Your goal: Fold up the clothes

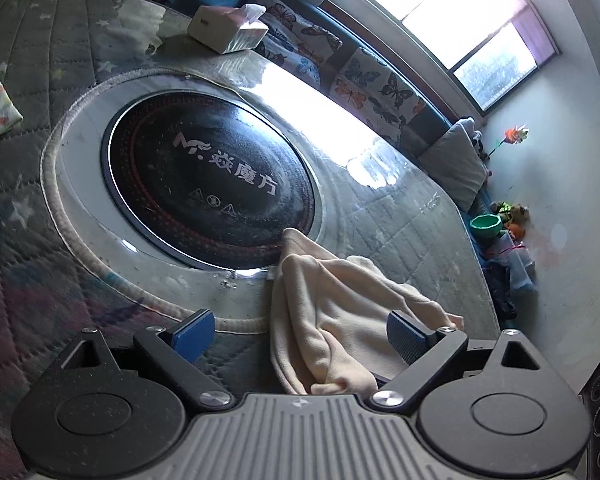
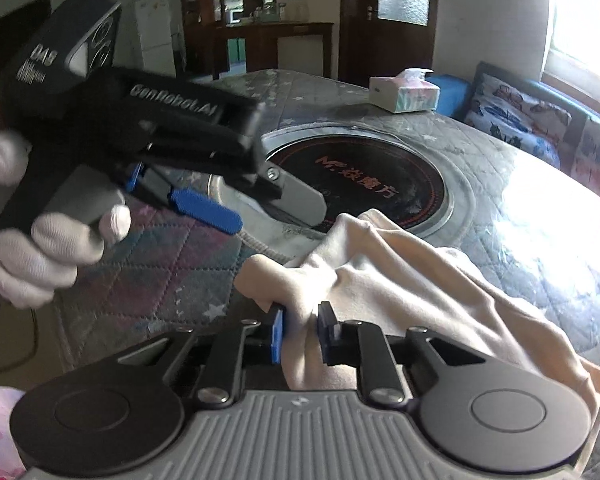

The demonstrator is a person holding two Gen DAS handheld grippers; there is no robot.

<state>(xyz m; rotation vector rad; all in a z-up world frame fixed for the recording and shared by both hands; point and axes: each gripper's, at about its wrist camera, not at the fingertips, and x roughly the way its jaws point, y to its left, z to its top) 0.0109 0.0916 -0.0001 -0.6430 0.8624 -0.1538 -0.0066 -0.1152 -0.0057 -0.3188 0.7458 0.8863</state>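
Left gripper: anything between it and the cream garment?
Nothing visible. The left gripper is open with the cream garment already lying between its blue pads. The right gripper is shut on a bunched fold of it.

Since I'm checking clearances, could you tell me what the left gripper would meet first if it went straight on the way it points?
Probably the cream garment, whose folds already lie between the open left gripper fingers. Beyond it sits the round black cooktop in the quilted table. Depth is uncertain.
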